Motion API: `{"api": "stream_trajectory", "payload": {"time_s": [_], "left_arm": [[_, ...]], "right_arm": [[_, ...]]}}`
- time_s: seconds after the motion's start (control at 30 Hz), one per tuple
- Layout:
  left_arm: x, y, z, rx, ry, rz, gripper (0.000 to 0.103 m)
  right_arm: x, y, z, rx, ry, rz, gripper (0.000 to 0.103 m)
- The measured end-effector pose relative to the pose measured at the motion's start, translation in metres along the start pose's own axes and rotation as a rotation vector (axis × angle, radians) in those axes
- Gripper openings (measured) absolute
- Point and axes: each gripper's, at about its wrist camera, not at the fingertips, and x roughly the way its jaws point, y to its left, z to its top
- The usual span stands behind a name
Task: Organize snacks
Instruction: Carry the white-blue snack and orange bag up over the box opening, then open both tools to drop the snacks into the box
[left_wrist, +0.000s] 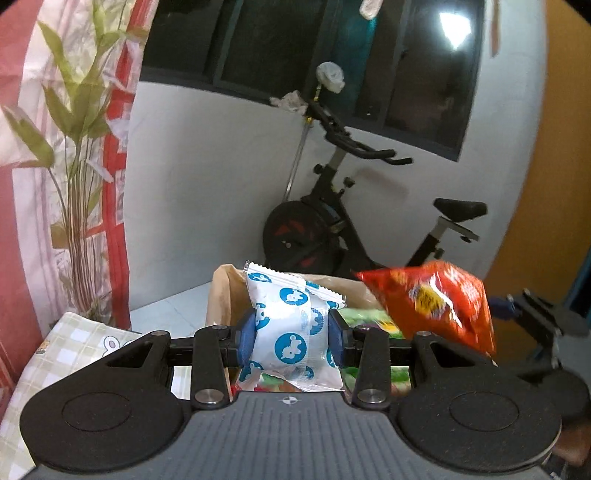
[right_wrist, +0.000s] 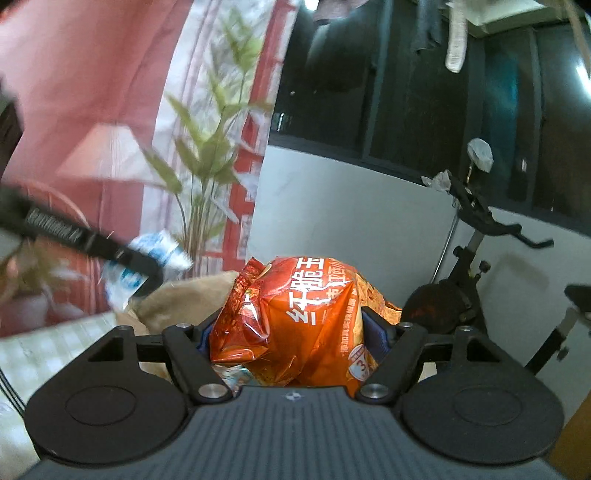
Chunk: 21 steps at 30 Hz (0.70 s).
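the orange snack bag (left_wrist: 432, 302) is smeared by motion in the left wrist view, its print unreadable. in the right wrist view the white-and-blue packet (right_wrist: 155, 262) and the left tongs (right_wrist: 144, 267) across it are blurred. the brown paper bag (left_wrist: 221, 291) is mostly hidden behind the packets, its contents only coloured scraps.

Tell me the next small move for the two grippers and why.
Probably carry both packets clear of the brown paper bag toward wherever they get sorted. The left gripper is clamped on the white packet with blue prints, and the right gripper on the orange snack bag; both hang above the bag's open mouth, so lifting looks done.
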Motion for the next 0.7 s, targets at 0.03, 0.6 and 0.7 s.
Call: {"api": "stream_trajectory", "payload": {"time_s": [0.03,0.6,0.7], "left_arm": [[0.005,0.002,0.001,-0.004,0.004,0.002,0.042],[0.037,0.004,-0.006,-0.001,0.024,0.006,0.068],[0.026,0.004,-0.007,0.004,0.019,0.012,0.068]], "right_arm": [[0.006,0.001,-0.002,-0.004,0.004,0.000,0.075],[0.060,0.010,-0.018,0.061,0.119,0.147,0.096],[0.055,0.007,-0.016,0.074,0.120,0.140,0.097]]}}
